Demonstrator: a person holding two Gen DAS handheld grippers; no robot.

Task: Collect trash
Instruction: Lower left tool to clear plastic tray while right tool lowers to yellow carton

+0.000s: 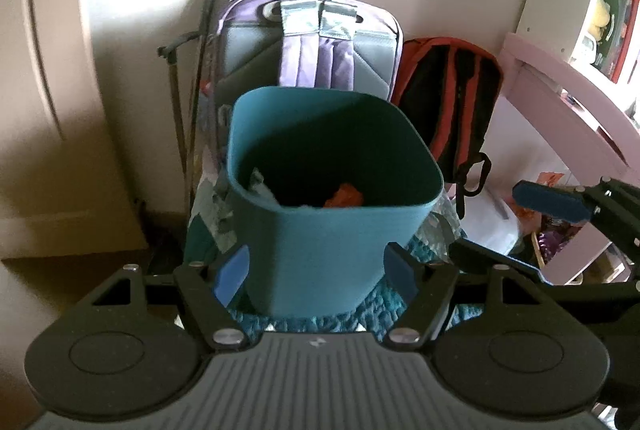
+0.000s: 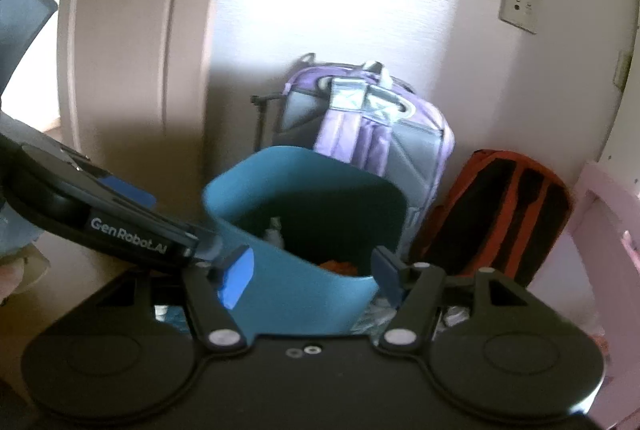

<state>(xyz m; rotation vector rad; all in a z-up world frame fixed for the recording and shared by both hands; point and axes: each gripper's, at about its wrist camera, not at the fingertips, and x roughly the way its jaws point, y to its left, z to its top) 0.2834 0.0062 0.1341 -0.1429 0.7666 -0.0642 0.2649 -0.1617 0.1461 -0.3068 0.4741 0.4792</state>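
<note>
A teal waste bin (image 1: 324, 230) stands on a teal rug, with an orange scrap (image 1: 345, 195) and a grey wrapper (image 1: 258, 184) inside. My left gripper (image 1: 318, 272) is open and empty, its blue pads on either side of the bin's front wall, low down. The right gripper's fingers (image 1: 552, 202) show at the right edge of this view. In the right wrist view the bin (image 2: 304, 270) is tilted; my right gripper (image 2: 312, 270) is open and empty just in front of its rim. The left gripper's body (image 2: 120, 226) crosses that view from the left.
A purple and grey backpack (image 1: 312, 46) and a red and black backpack (image 1: 452, 98) lean on the wall behind the bin. A door (image 2: 132, 42) is at the left. Pink furniture (image 1: 560, 102) with shelves stands at the right, white bags (image 1: 492, 226) beneath it.
</note>
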